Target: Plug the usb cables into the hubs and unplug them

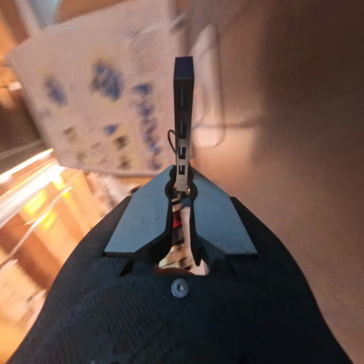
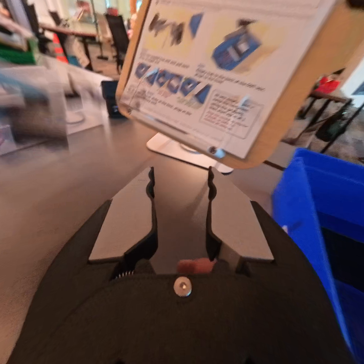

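In the left wrist view my left gripper is shut on the near end of a slim dark USB hub. The hub sticks straight out from the fingertips, its edge with several empty ports facing the camera. A thin dark cable loops behind the hub on its left. In the right wrist view my right gripper is open and empty, held just above the brown table. No USB cable plug shows in either view.
A wooden-framed instruction board on a white stand rises just beyond the right gripper; it also shows blurred in the left wrist view. A blue bin stands close on the right. Boxes and a black container sit at left.
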A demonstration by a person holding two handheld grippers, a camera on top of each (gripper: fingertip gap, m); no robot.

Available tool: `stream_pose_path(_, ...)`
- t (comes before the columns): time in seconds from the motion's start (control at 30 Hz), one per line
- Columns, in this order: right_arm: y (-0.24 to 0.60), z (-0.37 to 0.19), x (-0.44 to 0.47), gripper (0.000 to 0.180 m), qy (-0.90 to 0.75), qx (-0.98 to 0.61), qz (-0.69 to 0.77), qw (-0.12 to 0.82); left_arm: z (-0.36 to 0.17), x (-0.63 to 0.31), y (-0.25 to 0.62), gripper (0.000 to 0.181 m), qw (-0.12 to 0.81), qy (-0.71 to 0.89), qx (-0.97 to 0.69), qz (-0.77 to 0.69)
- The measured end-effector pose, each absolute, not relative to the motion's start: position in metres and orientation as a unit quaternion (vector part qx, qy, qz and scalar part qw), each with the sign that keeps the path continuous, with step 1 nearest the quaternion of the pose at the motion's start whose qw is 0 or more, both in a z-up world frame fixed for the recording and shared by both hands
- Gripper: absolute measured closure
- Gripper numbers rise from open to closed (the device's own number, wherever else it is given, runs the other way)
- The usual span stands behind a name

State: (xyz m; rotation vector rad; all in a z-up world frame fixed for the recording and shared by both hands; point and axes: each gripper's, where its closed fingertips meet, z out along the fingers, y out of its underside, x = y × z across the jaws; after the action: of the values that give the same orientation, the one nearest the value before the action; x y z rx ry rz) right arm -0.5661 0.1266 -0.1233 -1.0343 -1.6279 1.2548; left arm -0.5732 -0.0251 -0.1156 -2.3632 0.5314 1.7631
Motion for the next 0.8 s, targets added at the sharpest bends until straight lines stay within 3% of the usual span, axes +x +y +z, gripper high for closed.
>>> stream_pose_path(0.1,0.150,-0.118,-0.564,0.128,-0.627,-0.414,0.490,0.442,-0.201,-0.548,0.010,0.172,0.077,0.192,-0.848,0.488)
stream_pose_path(0.2,0.157,-0.129,-0.567,0.127,-0.635,-0.420,0.470,0.446,-0.233,-0.530,0.024,0.165,0.113,0.162,-0.890,0.411)
stream_pose_path(0.3,0.149,-0.141,-0.573,0.121,-0.652,-0.427,0.470,0.415,-0.216,-0.521,0.022,0.119,0.190,0.084,-0.914,0.347)
stream_pose_path(0.37,0.143,-0.146,-0.573,0.119,-0.661,-0.426,0.472,0.398,-0.192,-0.518,-0.001,0.110,0.230,0.038,-0.925,0.299)
stream_pose_path(0.5,0.137,-0.147,-0.572,0.119,-0.672,-0.420,0.467,0.393,-0.126,-0.540,-0.101,0.124,0.281,-0.049,-0.930,0.233)
stream_pose_path(0.6,0.131,-0.146,-0.570,0.119,-0.675,-0.417,0.477,0.378,-0.103,-0.570,-0.198,0.139,0.252,-0.048,-0.940,0.224)
stream_pose_path(0.8,0.120,-0.157,-0.570,0.119,-0.690,-0.416,0.472,0.358,-0.180,-0.622,-0.313,0.136,0.090,-0.025,-0.980,0.176)
